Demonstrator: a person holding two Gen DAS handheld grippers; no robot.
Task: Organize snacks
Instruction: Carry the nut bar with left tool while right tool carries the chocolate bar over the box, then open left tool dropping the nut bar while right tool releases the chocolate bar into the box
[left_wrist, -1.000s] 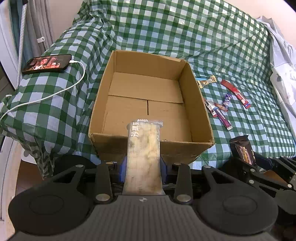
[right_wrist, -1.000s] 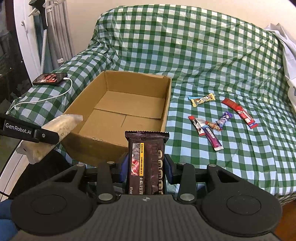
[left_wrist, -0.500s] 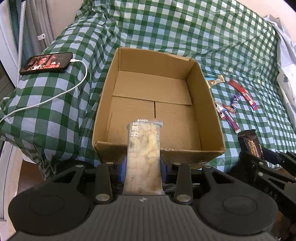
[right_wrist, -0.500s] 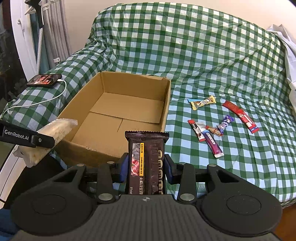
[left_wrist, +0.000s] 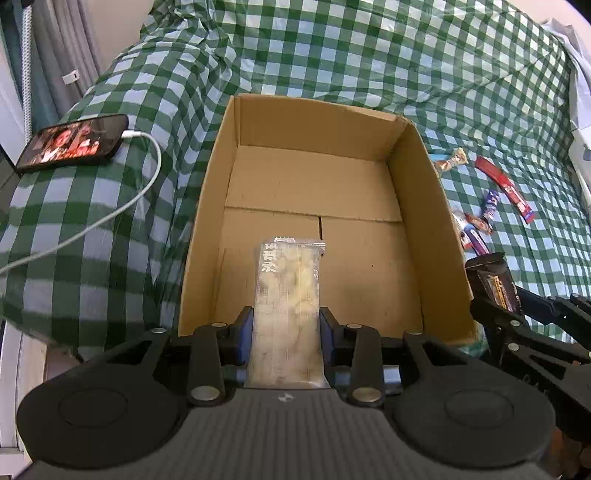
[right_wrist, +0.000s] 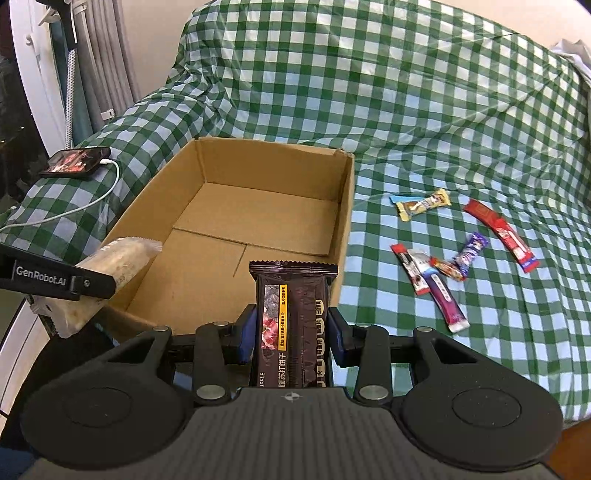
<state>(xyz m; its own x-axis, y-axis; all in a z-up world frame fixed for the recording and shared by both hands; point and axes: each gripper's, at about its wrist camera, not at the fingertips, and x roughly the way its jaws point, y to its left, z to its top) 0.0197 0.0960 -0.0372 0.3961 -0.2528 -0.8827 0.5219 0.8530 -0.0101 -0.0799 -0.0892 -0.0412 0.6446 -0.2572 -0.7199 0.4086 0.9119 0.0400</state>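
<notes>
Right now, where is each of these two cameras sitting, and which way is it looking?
Left wrist: on the left gripper, looking steeply down into the open brown cardboard box; its jaws clamp a pale clear-wrapped snack bar.
Right wrist: on the right gripper, looking across the green checked cloth; its jaws clamp a dark brown snack packet.
Shared: box, loose snacks, phone, and each other's gripper.

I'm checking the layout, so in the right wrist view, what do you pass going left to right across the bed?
Phone → cardboard box → yellow snack bar → red snack stick.
</notes>
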